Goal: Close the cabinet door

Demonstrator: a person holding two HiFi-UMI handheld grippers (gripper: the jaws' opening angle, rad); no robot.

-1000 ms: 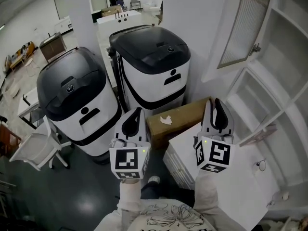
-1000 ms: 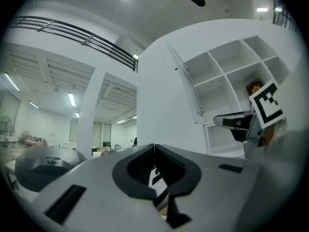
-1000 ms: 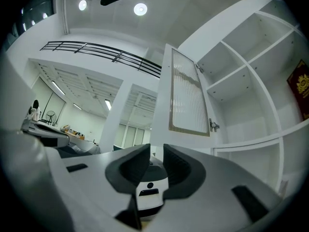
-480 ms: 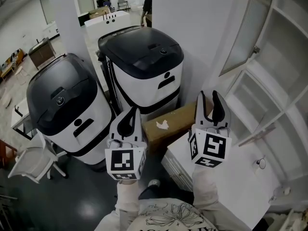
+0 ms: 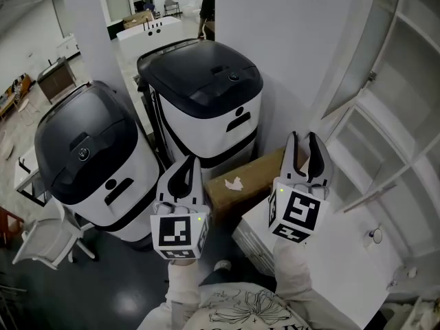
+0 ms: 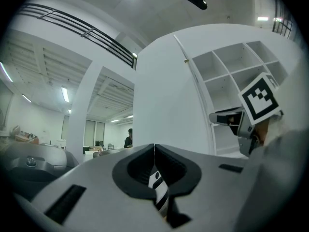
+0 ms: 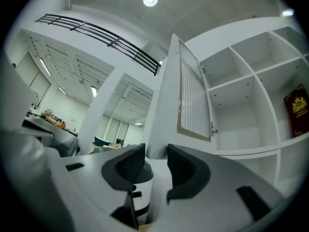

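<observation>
Cabinet door point(image 5: 357, 53) stands open at the upper right of your head view. It is swung out from the white shelf cabinet point(image 5: 412, 122) and shows nearly edge-on, with a small latch point(image 5: 372, 76) on its free edge. In the right gripper view the door point(image 7: 193, 100) faces you. It has a ribbed pane in a pale frame, the latch point(image 7: 212, 128) is at its right edge, and the open compartments point(image 7: 241, 86) lie beyond. A dark red book point(image 7: 297, 111) leans in a compartment at far right.

Your right gripper point(image 5: 304, 143) is raised over the corner of the white counter point(image 5: 350, 253), below the door and well apart from it. It touches nothing. Its jaws are spread, and the gap point(image 7: 155, 158) between them holds only background.

Your left gripper point(image 5: 189, 170) is held level beside it at the left, over the dark floor. Its jaws are pressed together tip to tip point(image 6: 154, 149) with nothing pinched. The left gripper view also catches the right gripper's marker cube point(image 6: 260, 98) against the shelves.

A cardboard box point(image 5: 240, 177) sits between the two grippers, against the white wall panel point(image 5: 289, 40). Two white machines with black lids stand to the left, the rear one point(image 5: 206, 95) just beside the box and the nearer one point(image 5: 89, 157) further left. A person point(image 5: 208, 5) stands far back in the room.
</observation>
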